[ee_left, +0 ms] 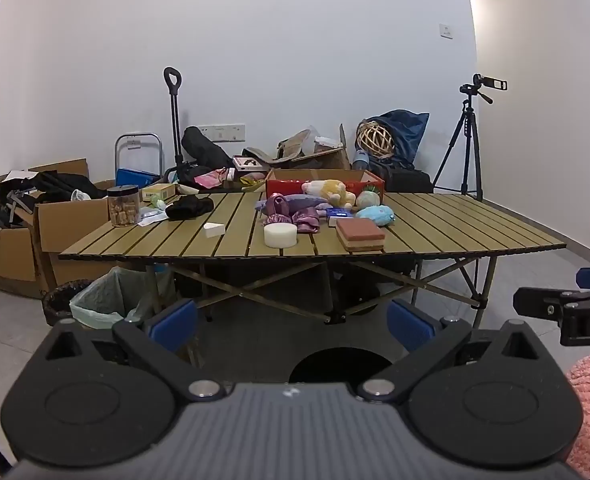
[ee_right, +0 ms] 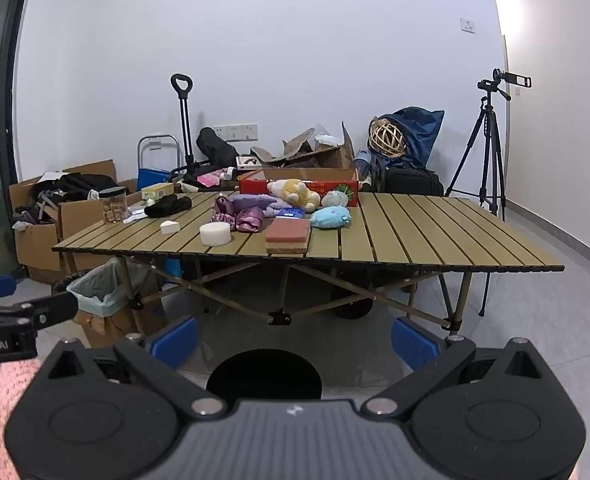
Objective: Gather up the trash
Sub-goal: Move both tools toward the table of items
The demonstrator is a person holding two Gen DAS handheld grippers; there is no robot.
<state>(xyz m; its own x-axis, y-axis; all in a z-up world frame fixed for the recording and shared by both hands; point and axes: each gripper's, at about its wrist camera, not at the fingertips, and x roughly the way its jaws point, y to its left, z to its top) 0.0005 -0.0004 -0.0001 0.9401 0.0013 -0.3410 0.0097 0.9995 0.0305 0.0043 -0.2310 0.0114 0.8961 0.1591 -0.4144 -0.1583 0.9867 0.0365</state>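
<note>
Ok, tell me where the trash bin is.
In both views the lined trash bin stands on the floor under the table's left end, beside the cardboard boxes.

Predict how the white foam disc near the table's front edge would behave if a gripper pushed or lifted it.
The disc looks like soft foam, so it is probably light and may dent under the jaws. It lies flat on the slatted table, so a push should slide it rather than roll it. Tipped on edge, it could roll.

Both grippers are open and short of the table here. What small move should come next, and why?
Probably carry both forward toward the table. The left gripper and right gripper are open, empty and well short of its near edge, so nothing is within reach. The small white wedge looks like likely trash, and the lined bin stands under the table's left end.
</note>
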